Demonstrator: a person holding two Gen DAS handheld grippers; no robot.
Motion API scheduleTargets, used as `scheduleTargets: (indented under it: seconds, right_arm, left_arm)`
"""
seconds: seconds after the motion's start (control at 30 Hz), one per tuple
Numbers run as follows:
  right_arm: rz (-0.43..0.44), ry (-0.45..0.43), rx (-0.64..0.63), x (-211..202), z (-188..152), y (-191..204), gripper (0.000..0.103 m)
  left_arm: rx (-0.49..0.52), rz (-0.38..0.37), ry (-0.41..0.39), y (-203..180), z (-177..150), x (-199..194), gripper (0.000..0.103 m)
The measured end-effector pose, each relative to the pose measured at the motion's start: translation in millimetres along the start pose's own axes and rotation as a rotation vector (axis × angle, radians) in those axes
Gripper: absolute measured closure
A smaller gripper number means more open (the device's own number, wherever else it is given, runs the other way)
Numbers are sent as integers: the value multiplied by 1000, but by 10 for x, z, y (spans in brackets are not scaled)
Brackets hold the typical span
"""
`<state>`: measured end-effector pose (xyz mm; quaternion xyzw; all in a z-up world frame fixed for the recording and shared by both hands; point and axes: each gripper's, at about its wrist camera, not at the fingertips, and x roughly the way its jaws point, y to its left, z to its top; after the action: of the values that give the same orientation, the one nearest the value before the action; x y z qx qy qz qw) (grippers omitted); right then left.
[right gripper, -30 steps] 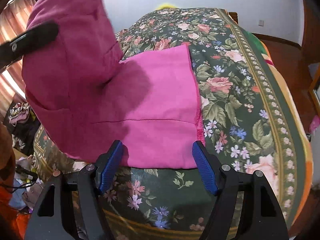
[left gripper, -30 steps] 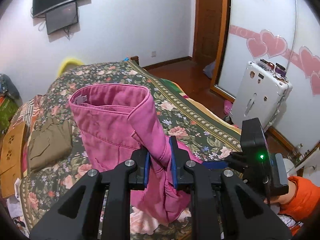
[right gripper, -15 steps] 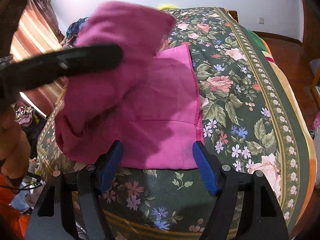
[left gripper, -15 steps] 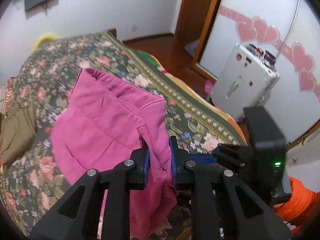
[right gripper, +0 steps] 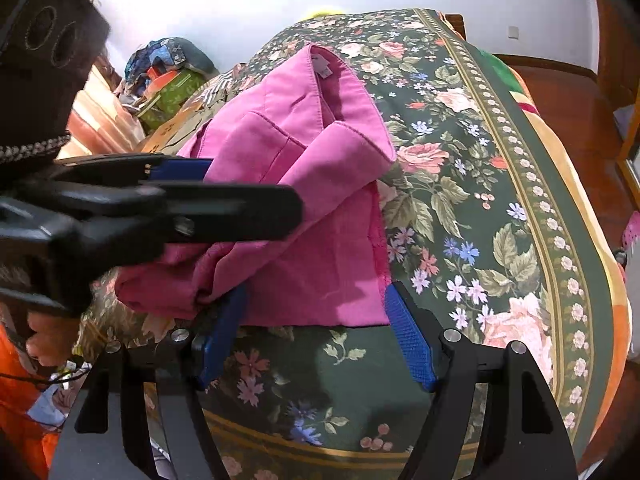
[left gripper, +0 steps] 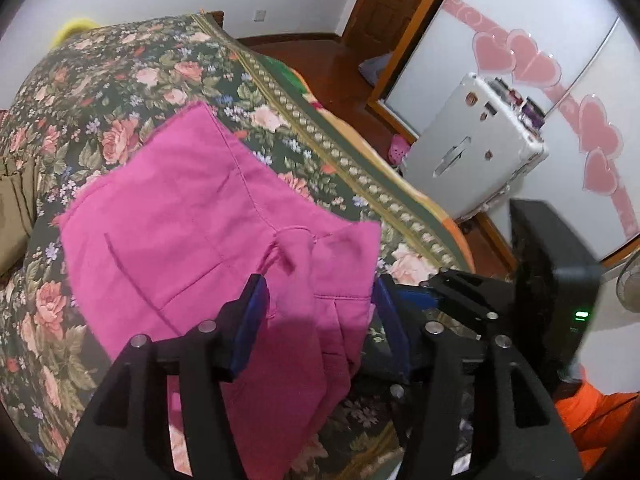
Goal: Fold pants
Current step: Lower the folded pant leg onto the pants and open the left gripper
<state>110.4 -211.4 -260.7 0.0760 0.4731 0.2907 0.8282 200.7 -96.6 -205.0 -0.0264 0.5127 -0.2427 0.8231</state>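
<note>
The pink pants [left gripper: 180, 216] lie folded over on the floral bedspread [left gripper: 120, 60]. In the right wrist view the pants [right gripper: 320, 200] show the waistband part laid over the lower layer. My left gripper [left gripper: 320, 320] is open just above the near edge of the pants, with loose cloth between its blue pads but not clamped. It also shows in the right wrist view [right gripper: 180, 188] at the left, over the pants. My right gripper [right gripper: 316, 336] is open and empty, low at the near edge of the pants.
A white suitcase [left gripper: 472, 148] stands on the wooden floor right of the bed. Brown clothing [left gripper: 12, 208] lies at the bed's left. A pile of bags and clothes [right gripper: 168, 76] sits at the bed's far left. A wooden door [left gripper: 384, 4] is behind.
My left gripper carried the lifted waistband forward and down onto the lower layer, then opened and let it go. My right gripper stayed open in place.
</note>
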Motion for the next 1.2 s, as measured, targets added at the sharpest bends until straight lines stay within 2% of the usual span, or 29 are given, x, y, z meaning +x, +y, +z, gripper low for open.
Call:
scheduleTargets:
  seconds: [0.03,0.07,0.1,0.23,0.3,0.57,0.7,0.83,0.97,1.07,1.2]
  right_arm:
    - [-4,0,2,-10,-2,-7,33]
    - [-5,1,4,-16,0,-18,33]
    - [-7,2,5,-30,-1,-28,33]
    - [-29,-1,11,-109,-2,-67,33]
    - [-41,-8,18,-168,0,-95,33]
    - [-78,-37,46,-349,-4,-161,33]
    - [-73,-13,46,-275,-8,-123,33]
    - [-76,41,32,-79,2,-97,33]
    - [-58,51,47,23,80,-152,33]
    - [-87,63,32,84,193,-187,33]
    - [-109,74,0,159,334,-215,33]
  left_arm:
    - [0,11,-20,7,15,-79,31]
    - [2,23,-47,13,17,-169,29]
    - [5,39,-84,30,22,-286,27]
    - [-14,113,-150,250,111,-517,27]
    - [-33,195,-166,493,200,-549,27]
    - [-87,438,-84,1515,518,-136,27]
    - [-82,466,-11,1793,526,178,27]
    - [-71,420,53,1909,398,394,32]
    - [-97,369,33,1994,242,292,37]
    - [-93,386,22,1999,89,168,37]
    - [-127,396,10,2031,-270,-133,38]
